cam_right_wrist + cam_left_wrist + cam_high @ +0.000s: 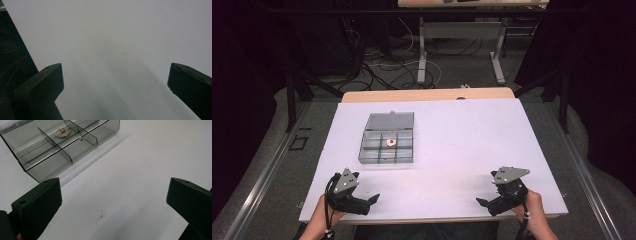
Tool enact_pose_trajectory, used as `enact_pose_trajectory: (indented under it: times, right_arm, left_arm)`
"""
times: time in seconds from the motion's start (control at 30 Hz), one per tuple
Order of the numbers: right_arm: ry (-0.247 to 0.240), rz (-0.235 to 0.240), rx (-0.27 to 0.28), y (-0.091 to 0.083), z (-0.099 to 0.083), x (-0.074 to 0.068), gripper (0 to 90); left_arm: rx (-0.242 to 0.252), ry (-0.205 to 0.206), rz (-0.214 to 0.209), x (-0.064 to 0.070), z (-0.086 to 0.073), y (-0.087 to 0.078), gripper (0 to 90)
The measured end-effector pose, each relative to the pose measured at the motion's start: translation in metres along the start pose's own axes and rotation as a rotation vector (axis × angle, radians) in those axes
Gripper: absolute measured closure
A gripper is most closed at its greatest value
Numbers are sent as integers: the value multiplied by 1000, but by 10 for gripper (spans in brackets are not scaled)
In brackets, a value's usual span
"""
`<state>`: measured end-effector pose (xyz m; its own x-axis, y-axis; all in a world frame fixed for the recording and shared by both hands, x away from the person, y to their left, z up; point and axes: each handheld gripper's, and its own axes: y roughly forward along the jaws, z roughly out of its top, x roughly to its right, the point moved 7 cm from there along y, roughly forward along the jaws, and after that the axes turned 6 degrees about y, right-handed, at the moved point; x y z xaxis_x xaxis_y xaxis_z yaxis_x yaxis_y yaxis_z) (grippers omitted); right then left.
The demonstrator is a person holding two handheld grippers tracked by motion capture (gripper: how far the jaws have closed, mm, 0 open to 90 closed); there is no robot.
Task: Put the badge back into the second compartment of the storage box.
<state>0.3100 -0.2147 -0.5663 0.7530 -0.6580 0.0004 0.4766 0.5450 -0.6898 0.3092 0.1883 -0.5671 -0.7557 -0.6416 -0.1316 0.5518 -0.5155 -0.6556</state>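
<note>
The left gripper (373, 200) rests at the table's (462, 140) near left edge, jaws wide apart and empty. Ahead of it stands the clear box (387, 145), lid open, a small ring-like piece (391, 142) in its middle compartment. The piece looks light, hard and slippery; pinch it across its edges. The right gripper (481, 202) gapes empty too.

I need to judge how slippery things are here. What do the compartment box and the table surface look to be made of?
The compartment box looks like smoky clear hard plastic, glossy: you see through its walls and dividers, which catch highlights. The table surface looks like a matte white sheet, perhaps paper or laminate; it shows soft shadows and no glare.
</note>
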Motion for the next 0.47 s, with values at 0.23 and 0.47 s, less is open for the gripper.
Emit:
enact_pose_trajectory:
  times: [0.23,0.47]
  right_arm:
    - [2,-2,6,0,0,0,0]
    - [-1,-2,2,0,0,0,0]
  left_arm:
    - [-6,1,-3,0,-1,1,4]
    - [-4,7,-1,0,0,2,4]
